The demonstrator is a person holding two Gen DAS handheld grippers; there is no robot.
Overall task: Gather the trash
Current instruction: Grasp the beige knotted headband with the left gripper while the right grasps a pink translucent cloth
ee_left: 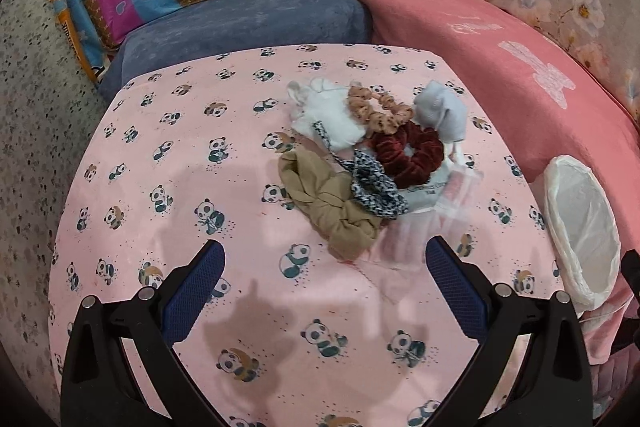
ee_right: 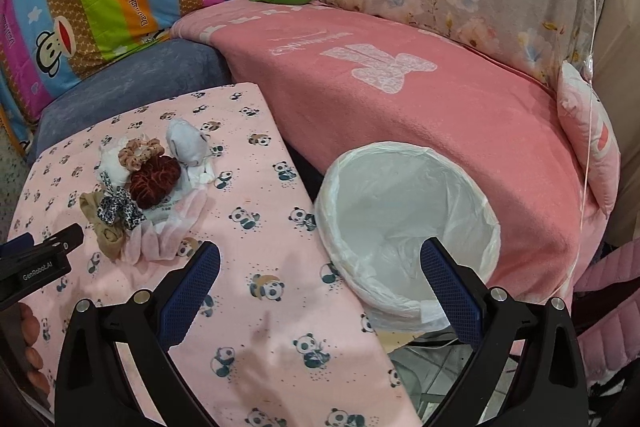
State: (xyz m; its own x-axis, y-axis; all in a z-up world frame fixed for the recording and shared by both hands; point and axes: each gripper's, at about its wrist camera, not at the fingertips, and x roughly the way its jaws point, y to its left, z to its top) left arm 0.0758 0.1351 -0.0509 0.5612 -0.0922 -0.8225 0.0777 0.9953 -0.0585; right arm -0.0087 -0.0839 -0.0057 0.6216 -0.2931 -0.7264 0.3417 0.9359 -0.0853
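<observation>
Both grippers hang empty with their blue pads spread wide: the left gripper (ee_left: pixel 324 287) hovers over the panda-print cloth (ee_left: pixel 160 187) low in its frame, and the right gripper (ee_right: pixel 320 287) sits half over the cloth edge, half over the lined bin (ee_right: pixel 400 187). What could go wrong from here, as I judge it, is mostly a matter of sorting. The pile (ee_left: pixel 360 163) mixes hair ties with what looks like real rubbish: a white crumpled tissue (ee_left: pixel 328 115), a pale face mask (ee_left: pixel 440 111) and a clear plastic wrapper (ee_left: pixel 420 227) lie tangled with a tan headband (ee_left: pixel 328 203), a dark red scrunchie (ee_left: pixel 408 155), a leopard-print scrunchie (ee_left: pixel 378 191) and a peach one (ee_left: pixel 380 107). A wide grab into the middle could drag a scrunchie along, since the red one lies on the wrapper and the peach one on the tissue. The thin wrapper may also slip from the pads or lie too flat to pinch. From the left gripper, the pile lies just ahead, in the centre of the frame and a little right; the wrapper edge is nearest, close by the right pad. In the right wrist view the pile sits at centre left, well apart from that gripper, while the bin opening fills the middle right.
</observation>
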